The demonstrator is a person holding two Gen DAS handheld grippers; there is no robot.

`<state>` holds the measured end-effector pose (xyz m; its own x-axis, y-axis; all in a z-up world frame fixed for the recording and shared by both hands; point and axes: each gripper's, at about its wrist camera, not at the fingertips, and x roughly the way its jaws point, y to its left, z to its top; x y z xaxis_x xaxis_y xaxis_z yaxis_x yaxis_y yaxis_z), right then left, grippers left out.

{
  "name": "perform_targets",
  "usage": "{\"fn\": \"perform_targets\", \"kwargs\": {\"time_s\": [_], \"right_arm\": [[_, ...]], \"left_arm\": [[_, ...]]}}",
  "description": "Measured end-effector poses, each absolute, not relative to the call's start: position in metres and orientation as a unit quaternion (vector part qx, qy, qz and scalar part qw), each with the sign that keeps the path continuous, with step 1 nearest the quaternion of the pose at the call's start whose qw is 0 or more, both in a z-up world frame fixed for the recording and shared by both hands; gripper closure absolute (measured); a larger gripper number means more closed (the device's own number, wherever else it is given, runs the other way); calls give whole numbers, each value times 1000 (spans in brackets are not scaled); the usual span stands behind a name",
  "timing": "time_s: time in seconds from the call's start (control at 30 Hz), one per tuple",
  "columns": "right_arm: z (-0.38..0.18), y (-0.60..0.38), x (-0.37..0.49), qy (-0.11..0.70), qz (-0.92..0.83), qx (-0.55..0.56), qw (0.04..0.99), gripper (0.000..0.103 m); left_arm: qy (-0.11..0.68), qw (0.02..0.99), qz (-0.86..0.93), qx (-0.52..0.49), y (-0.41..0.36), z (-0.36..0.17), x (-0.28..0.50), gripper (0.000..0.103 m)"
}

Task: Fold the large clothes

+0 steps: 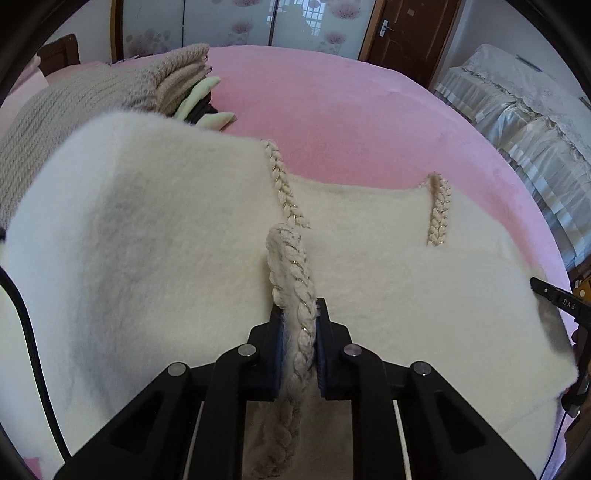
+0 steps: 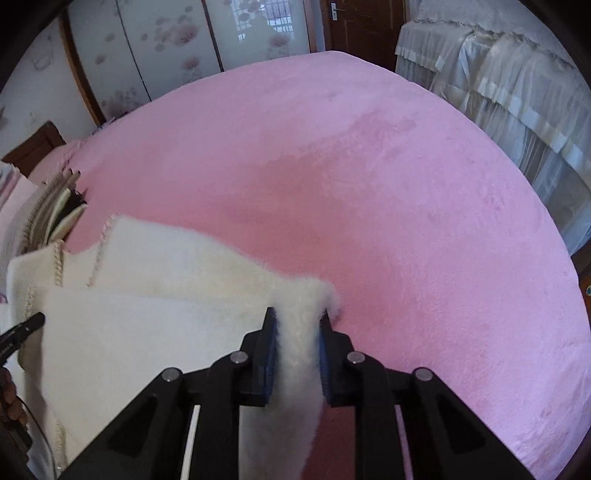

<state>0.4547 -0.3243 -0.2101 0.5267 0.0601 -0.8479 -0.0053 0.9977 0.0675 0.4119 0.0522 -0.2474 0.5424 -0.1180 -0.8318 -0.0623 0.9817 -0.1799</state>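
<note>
Cream fuzzy garment (image 1: 147, 240) on pink bed (image 1: 351, 122) — left hand-held gripper (image 1: 298, 314) pinches its braided trim (image 1: 291, 266), right hand-held gripper (image 2: 297, 325) its edge.

I am seeing soft, even daylight coming from the frosted window panels (image 1: 295, 22) ahead. Shadows are staying faint on the pink bed (image 2: 369, 184). Fisheye bending is curving both views' edges, with black vignetting darkening the corners.

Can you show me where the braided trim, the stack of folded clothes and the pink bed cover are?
braided trim (image 1: 295, 291): left wrist view, on the plait ahead of the fingers.
stack of folded clothes (image 1: 181, 79): left wrist view, its layered folded edges.
pink bed cover (image 2: 369, 184): right wrist view, bare middle.
</note>
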Motion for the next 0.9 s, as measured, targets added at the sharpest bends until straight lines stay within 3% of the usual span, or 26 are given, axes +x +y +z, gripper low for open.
{"fn": "perform_targets", "kwargs": {"time_s": [0.13,0.27,0.4,0.63,0.7,0.73,0.77,0.9], "right_arm": [[-195,-337,445,490,11,60,870,74],[-153,-335,406,448,34,64,891,73],[-134,-310,353,429,82,59,898,73],[-165,-244,313,430,101,-3,897,74],[-185,-251,311,447,68,-17,892,82],[-197,-263,312,461,50,-15,886,97],[-204,-274,310,467,46,-4,883,103],[-206,-306,296,462,63,61,882,103]], "left_arm": [[489,868,0,-86,50,-233,408,85],[465,884,9,-37,39,-199,377,79],[430,901,-31,-53,24,-173,340,78],[461,886,-3,-53,-1,-209,330,78],[486,872,19,-58,6,-227,330,78],[488,870,14,-69,12,-232,328,78],[483,872,6,-77,16,-234,324,78],[478,875,-3,-78,22,-236,322,78]]}}
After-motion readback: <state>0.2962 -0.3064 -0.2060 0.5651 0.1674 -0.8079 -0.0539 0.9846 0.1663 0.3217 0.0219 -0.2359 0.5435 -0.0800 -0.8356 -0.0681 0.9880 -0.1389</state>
